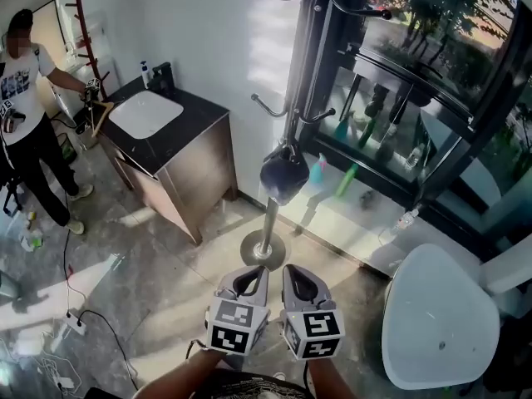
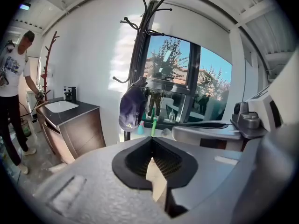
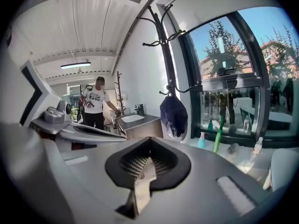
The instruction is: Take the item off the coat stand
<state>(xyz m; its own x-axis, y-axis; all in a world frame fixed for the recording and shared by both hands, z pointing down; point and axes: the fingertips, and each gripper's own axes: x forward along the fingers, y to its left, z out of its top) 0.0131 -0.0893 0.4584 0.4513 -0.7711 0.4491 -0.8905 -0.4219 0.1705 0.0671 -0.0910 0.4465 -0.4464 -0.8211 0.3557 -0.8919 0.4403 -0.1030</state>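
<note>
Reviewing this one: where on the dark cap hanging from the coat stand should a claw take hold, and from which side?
Probably the cap's loose lower body, approached from the room side that faces the grippers: its top is caught on a hook and the stand's pole is close by it. The left claw and right claw are both shut, so one must open first.

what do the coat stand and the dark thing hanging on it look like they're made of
Coat stand: probably metal with a dark glossy finish; its thin curved hooks catch the light. Hanging item: likely soft dark blue fabric; it sags and creases.
</note>
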